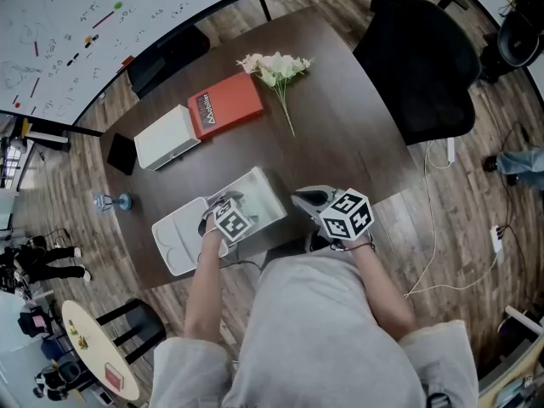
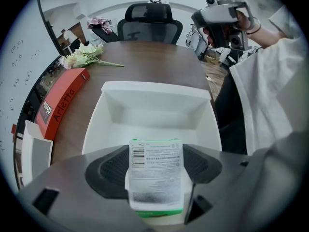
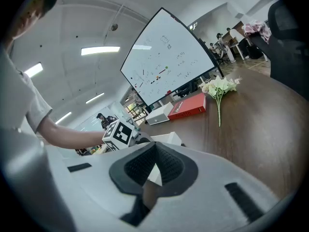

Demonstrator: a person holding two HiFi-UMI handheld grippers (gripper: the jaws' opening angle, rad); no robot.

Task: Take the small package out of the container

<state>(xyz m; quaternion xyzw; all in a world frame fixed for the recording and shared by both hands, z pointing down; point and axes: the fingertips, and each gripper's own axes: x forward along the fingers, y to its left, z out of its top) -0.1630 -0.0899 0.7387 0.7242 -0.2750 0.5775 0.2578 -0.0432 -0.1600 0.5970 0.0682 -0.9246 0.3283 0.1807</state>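
Observation:
A small white package point(image 2: 155, 178) with a printed label and a green edge stands between the jaws of my left gripper point(image 2: 155, 151), which is shut on it. Below it lies the open white container point(image 2: 112, 124), its inside bare. In the head view the left gripper point(image 1: 223, 206) points steeply down over that container point(image 1: 265, 195) near the table's front edge. My right gripper point(image 1: 300, 199) hovers just right of the container. In the right gripper view its jaws point(image 3: 153, 166) are shut with nothing between them, and the left gripper's marker cube point(image 3: 119, 133) shows beyond.
The container's white lid point(image 1: 174, 243) lies open to its left. Farther back on the dark table are a white box point(image 1: 167, 138), a red box point(image 1: 225, 106), white flowers point(image 1: 276, 68) and a black item point(image 1: 121, 153). A black office chair point(image 1: 421, 66) stands at the far right.

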